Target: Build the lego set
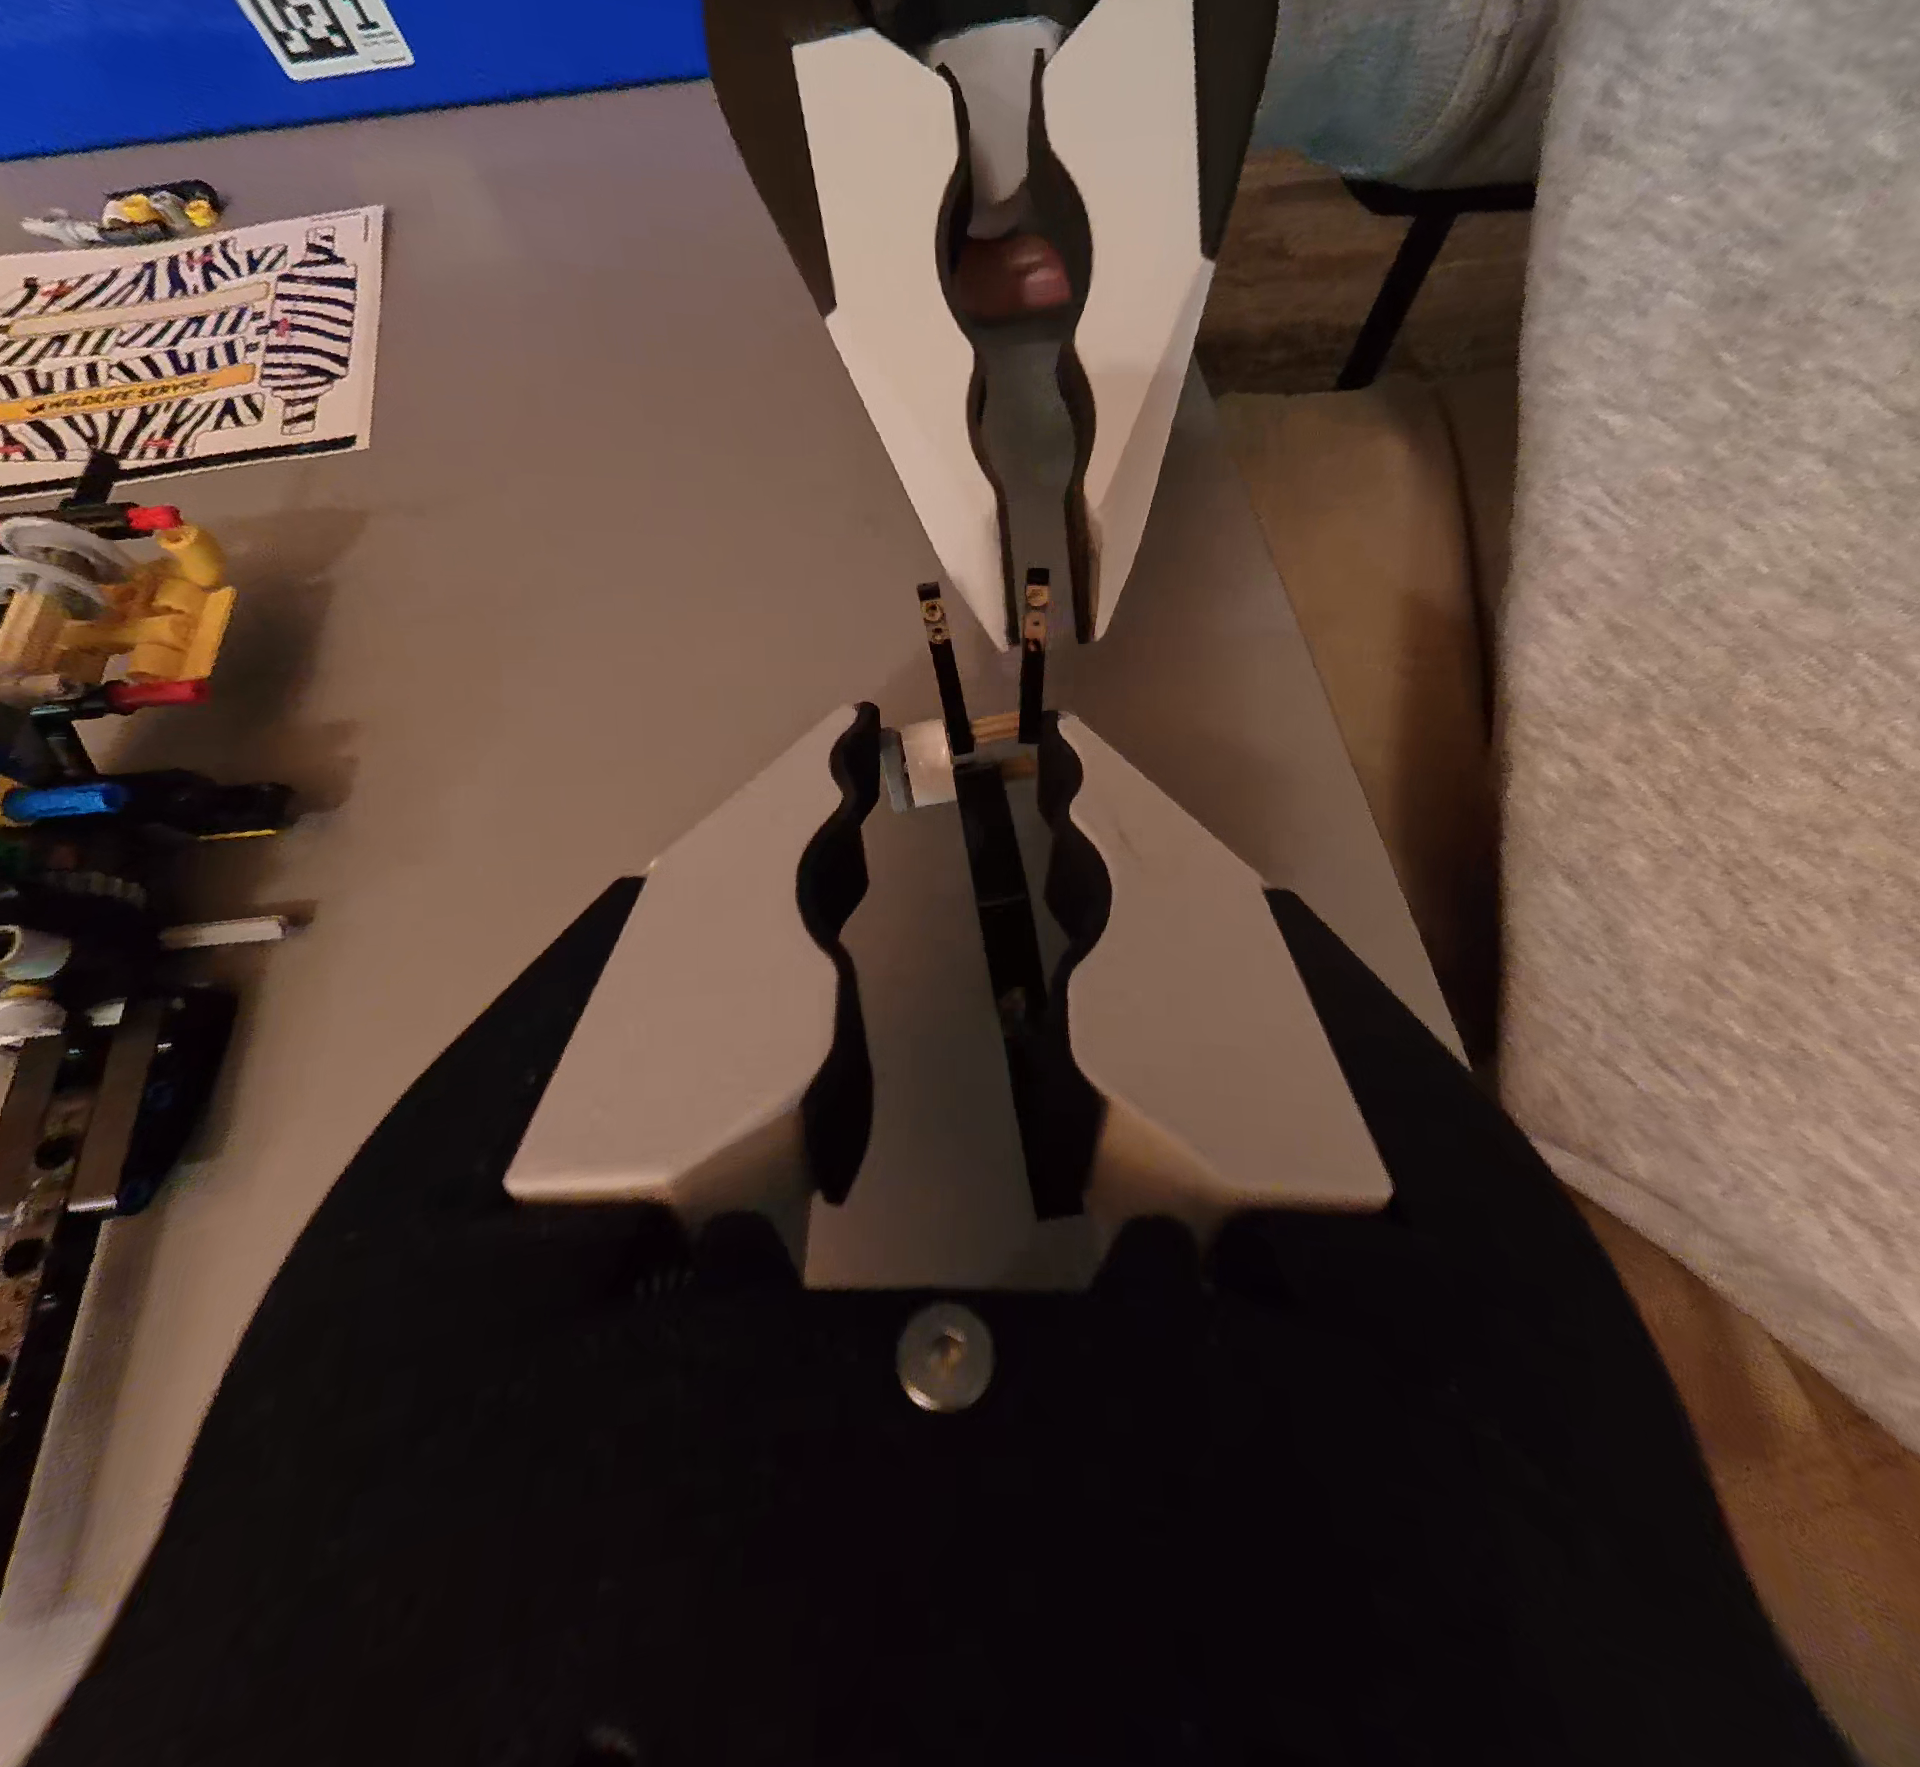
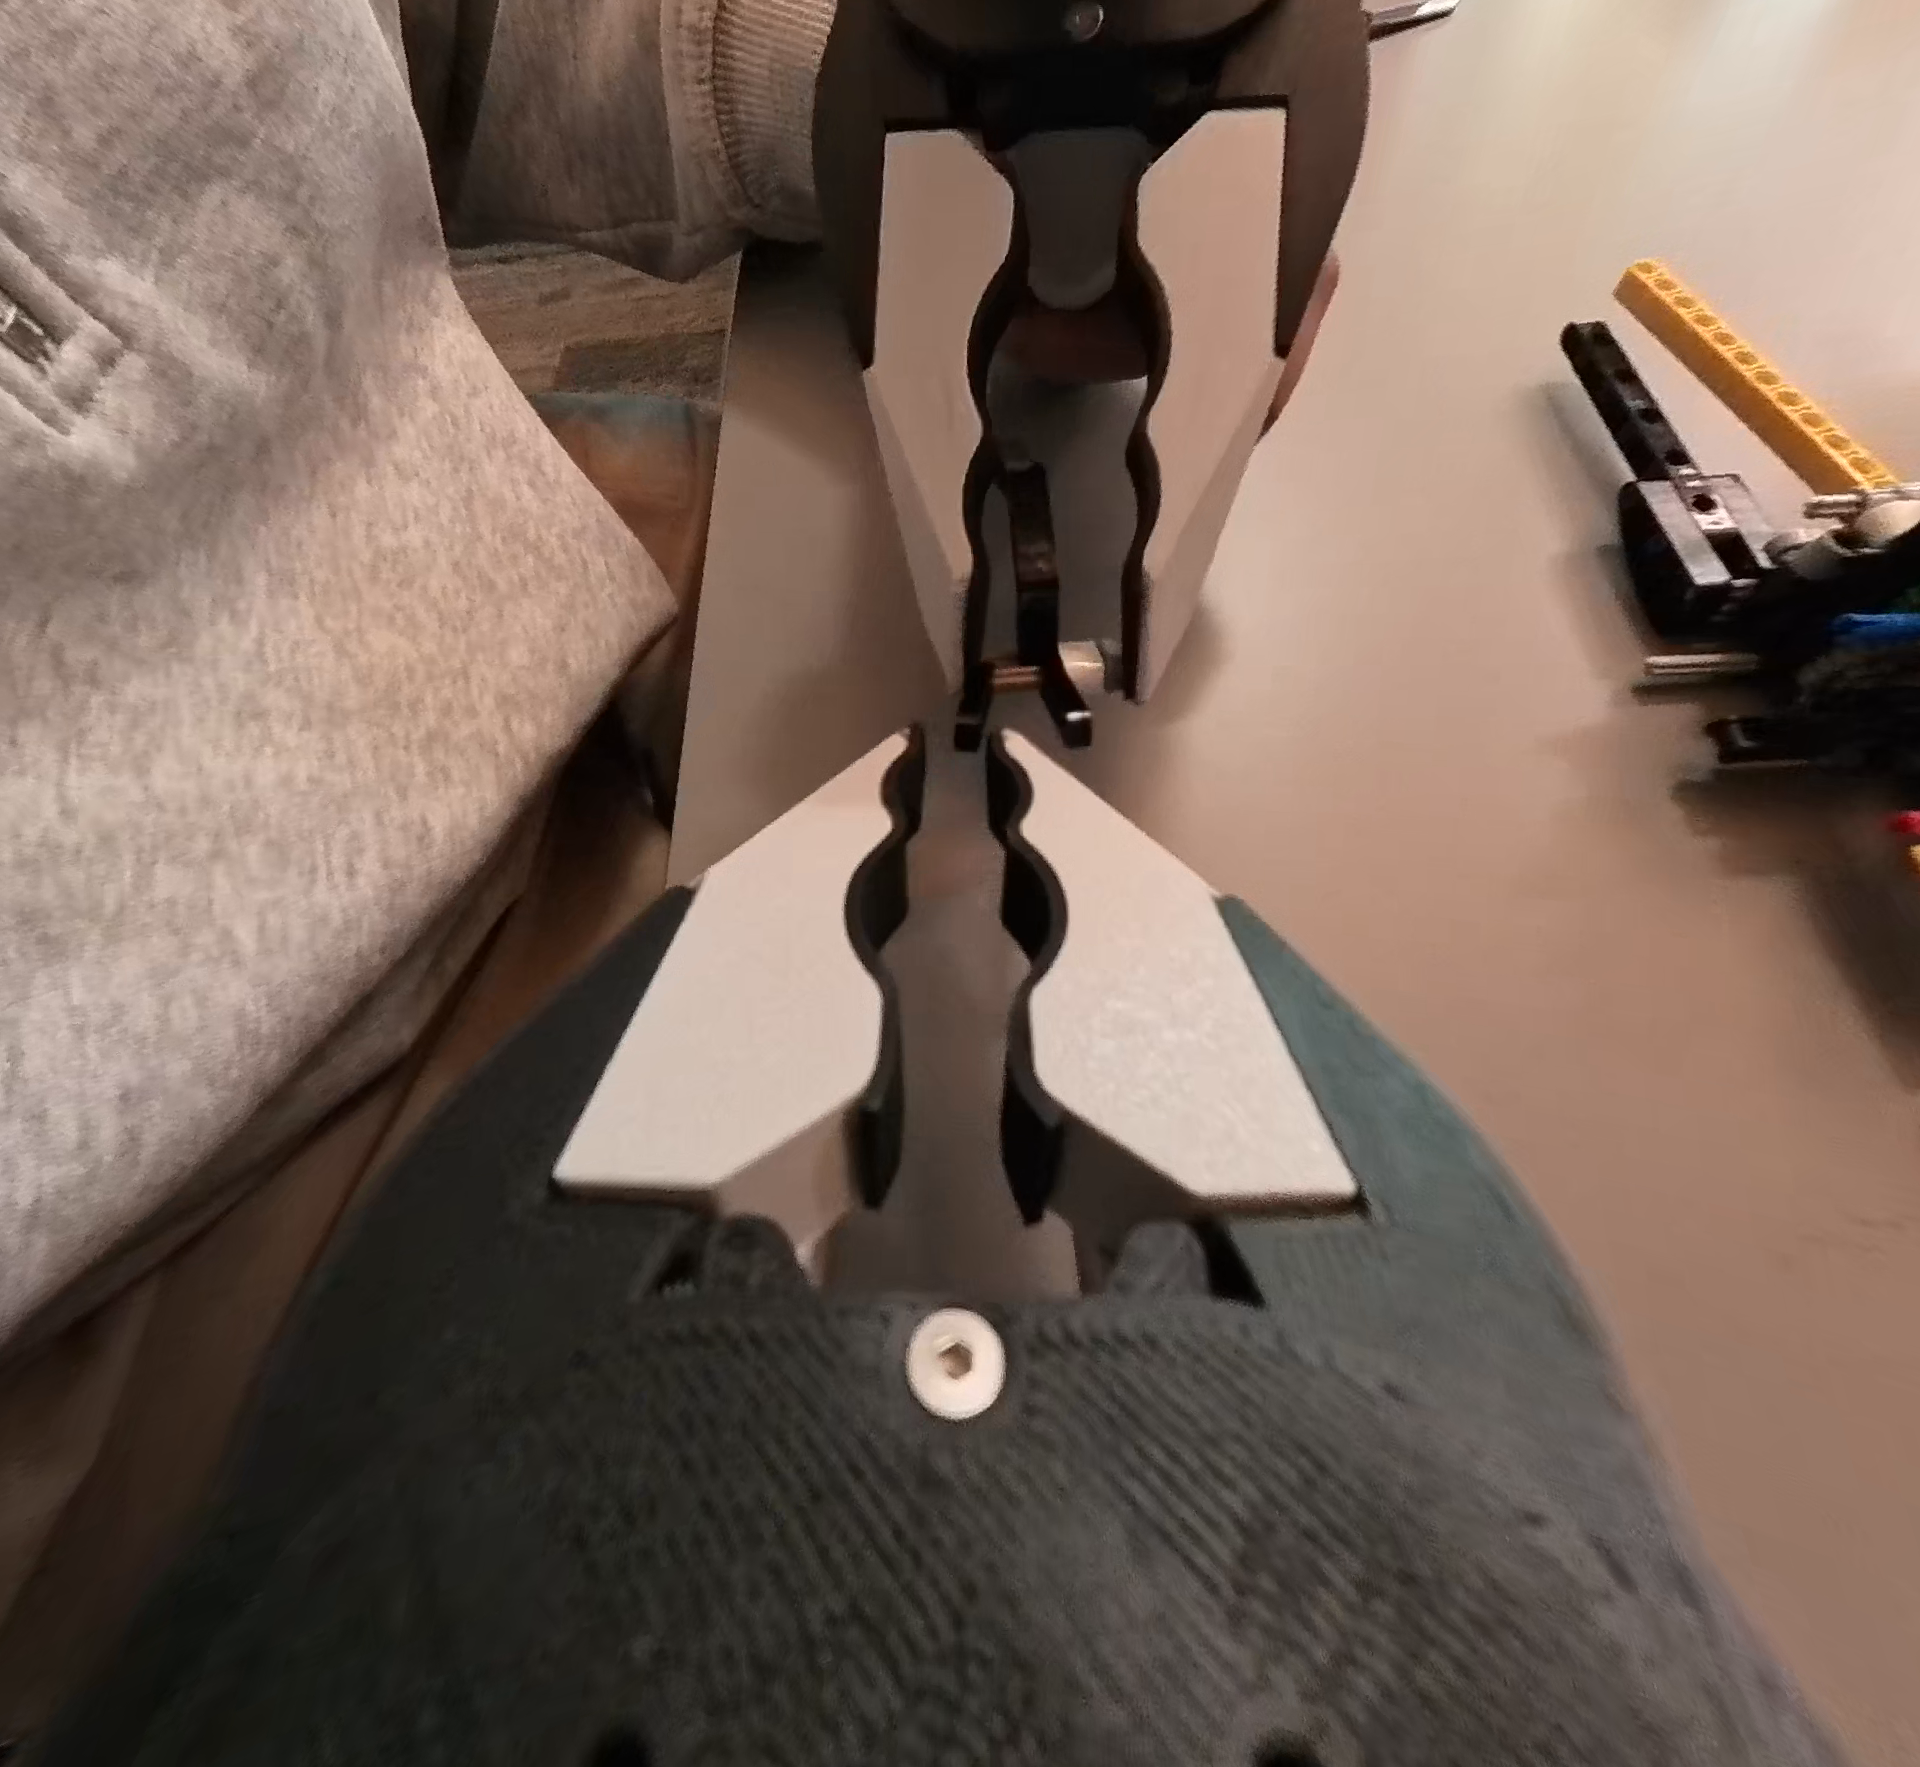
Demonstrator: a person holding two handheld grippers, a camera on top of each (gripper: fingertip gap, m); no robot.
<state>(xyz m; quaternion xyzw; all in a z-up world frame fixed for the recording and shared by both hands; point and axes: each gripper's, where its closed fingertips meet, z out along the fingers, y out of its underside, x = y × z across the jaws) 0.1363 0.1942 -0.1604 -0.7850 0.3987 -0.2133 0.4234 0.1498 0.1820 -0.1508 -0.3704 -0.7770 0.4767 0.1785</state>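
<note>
My left gripper (image 1: 961,715) is shut on a small black fork piece (image 1: 997,876) with a grey bush and tan pin (image 1: 920,772) across it. Its two prongs (image 1: 940,657) stick out past the fingertips. My right gripper (image 2: 958,741) faces it head-on, and also shows at the top of the left wrist view (image 1: 1044,637). Its jaws stand a narrow gap apart on either side of one prong (image 2: 971,728); I see no clamping. The fork piece also shows in the right wrist view (image 2: 1029,574), held in the left gripper (image 2: 1049,673). Both hover above the grey table (image 1: 582,574).
A partly built Lego model (image 1: 114,657) and loose beams lie at the left, behind them a zebra-striped sticker sheet (image 1: 197,335) and a blue box with a tag (image 1: 312,3). The right wrist view shows a yellow beam (image 2: 1766,387), a black beam (image 2: 1631,408) and a grey sleeve (image 2: 208,367). Less than 4 cm separates the two grippers' tips.
</note>
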